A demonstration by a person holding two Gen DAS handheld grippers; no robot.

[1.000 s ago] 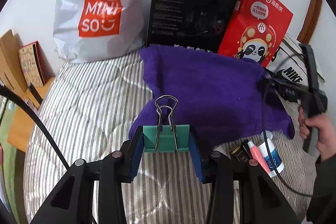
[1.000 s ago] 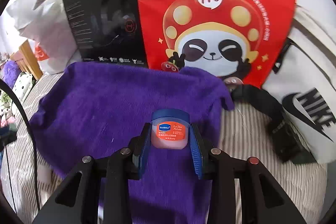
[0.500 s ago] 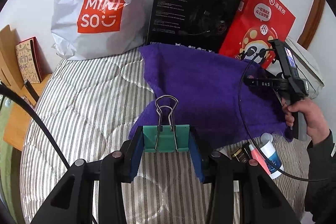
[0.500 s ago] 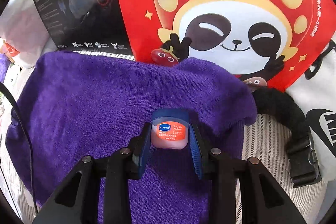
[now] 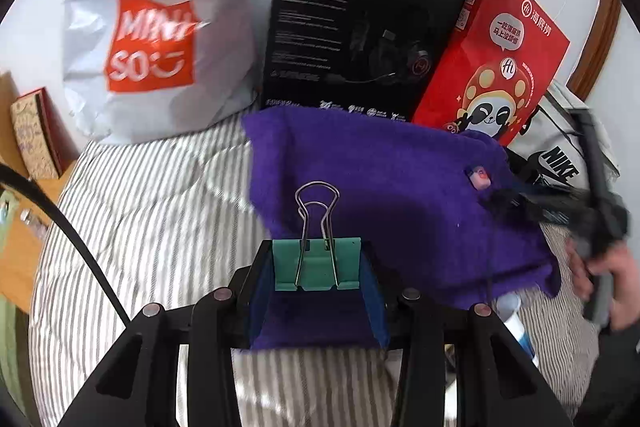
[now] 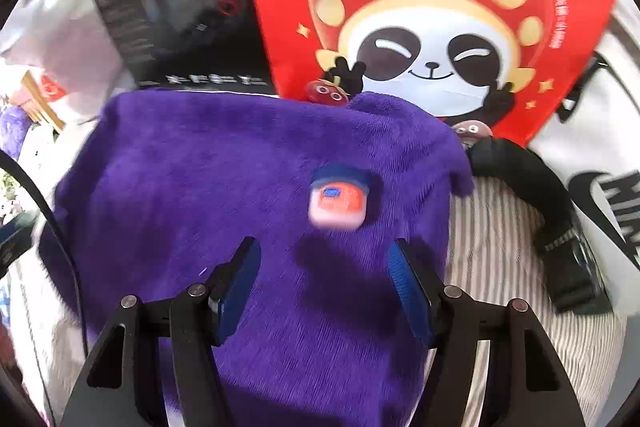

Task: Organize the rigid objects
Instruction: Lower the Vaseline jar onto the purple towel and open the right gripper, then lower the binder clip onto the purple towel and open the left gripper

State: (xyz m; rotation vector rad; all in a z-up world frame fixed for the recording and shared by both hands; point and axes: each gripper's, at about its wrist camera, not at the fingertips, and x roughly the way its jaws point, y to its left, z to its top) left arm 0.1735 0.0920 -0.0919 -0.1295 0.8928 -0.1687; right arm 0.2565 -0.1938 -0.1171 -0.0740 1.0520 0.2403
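Green clip: our left gripper (image 5: 318,267) has its blue-padded jaws clamped on a green binder clip (image 5: 316,263), wire handles standing upright over the near edge of the purple towel.
Left view, near: we're looking down on a striped bed cover (image 5: 160,211) with a white-and-blue tube (image 5: 516,323) poking out from under the towel's right corner.
Right gripper: our right gripper (image 6: 324,291) has its jaws spread wide apart, nothing between the pads, hovering low over the purple towel (image 6: 224,187).
Jar: a small jar with a blue lid and orange label (image 6: 339,197) sits on the towel just beyond the open pads, apart from both, blurred in this view.
Jar, from the left: we catch the same jar as a tiny spot toward the towel's far right side, right in front of the other gripper's dark, blurred tips.
Right hand: the hand (image 5: 600,267) grips its handle at the right edge of the left view.
Middle ground: a black strap with a buckle (image 6: 556,227) curves over the stripes to the right of the towel.
Far right: a white Nike bag (image 6: 592,163) lies behind the strap.
Back row: a red panda bag (image 6: 432,7) stands against the towel's far edge, a black Hecate box (image 5: 360,27) just left of it.
Far left: a white Miniso bag (image 5: 152,39) leans at the wall, well apart from the towel.
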